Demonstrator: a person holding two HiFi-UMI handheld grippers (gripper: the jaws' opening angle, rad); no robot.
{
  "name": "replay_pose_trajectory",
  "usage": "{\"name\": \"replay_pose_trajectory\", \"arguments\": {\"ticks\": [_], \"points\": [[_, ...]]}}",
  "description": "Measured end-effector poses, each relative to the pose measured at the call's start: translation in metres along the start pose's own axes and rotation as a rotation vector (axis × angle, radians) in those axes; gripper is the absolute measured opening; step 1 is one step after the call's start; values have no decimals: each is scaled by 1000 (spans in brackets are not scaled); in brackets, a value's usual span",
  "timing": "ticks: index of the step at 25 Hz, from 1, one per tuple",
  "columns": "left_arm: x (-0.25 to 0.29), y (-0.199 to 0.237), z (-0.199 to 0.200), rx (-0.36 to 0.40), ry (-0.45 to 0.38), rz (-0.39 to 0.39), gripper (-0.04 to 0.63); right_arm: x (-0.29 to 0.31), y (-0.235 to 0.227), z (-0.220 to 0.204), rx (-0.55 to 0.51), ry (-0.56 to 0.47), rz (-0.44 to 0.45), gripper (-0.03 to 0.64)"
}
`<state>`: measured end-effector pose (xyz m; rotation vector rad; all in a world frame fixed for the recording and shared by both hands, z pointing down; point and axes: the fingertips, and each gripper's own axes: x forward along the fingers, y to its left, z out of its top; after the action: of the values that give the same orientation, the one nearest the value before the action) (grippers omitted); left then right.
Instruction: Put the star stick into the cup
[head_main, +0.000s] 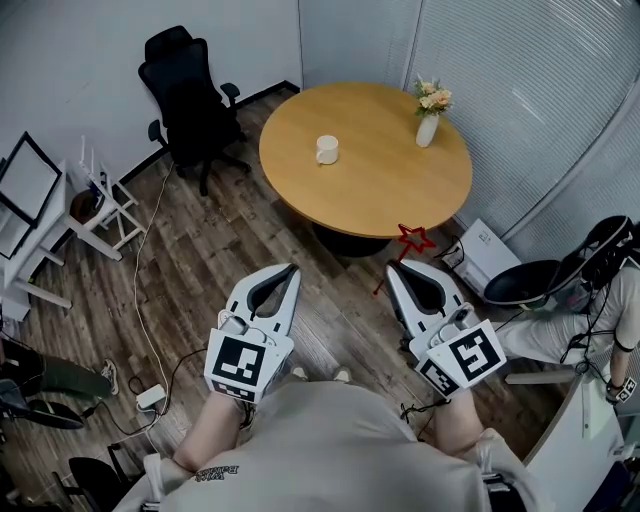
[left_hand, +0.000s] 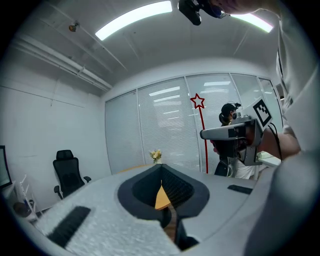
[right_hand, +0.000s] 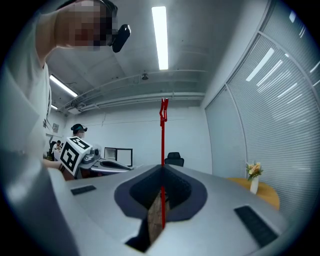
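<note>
A white cup (head_main: 326, 149) stands on the round wooden table (head_main: 380, 190), left of its middle. The star stick (head_main: 412, 240) is a thin red rod topped by a red outline star. My right gripper (head_main: 392, 268) is shut on its rod near the table's near edge. In the right gripper view the star stick (right_hand: 162, 150) rises straight up from the shut right gripper (right_hand: 162, 167), its star edge-on. My left gripper (head_main: 293, 268) is over the floor, shut and empty. The left gripper view shows the left gripper (left_hand: 161, 166) and the star stick (left_hand: 198, 101) to its right.
A white vase of flowers (head_main: 428, 118) stands at the table's far right. A black office chair (head_main: 190, 100) is left of the table. A seated person (head_main: 590, 300) is at the right. Cables (head_main: 150, 330) and a white rack (head_main: 100, 205) lie on the wood floor at left.
</note>
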<state>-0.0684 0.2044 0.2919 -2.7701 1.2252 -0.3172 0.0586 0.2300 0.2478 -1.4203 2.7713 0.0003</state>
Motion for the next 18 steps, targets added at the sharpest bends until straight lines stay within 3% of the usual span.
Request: {"name": "replay_pose_trajectory", "arguments": {"ticks": [18], "points": [[28,-40,10,26,-3,42,21,-28,-37,-4,-7,-18,54,31]]}}
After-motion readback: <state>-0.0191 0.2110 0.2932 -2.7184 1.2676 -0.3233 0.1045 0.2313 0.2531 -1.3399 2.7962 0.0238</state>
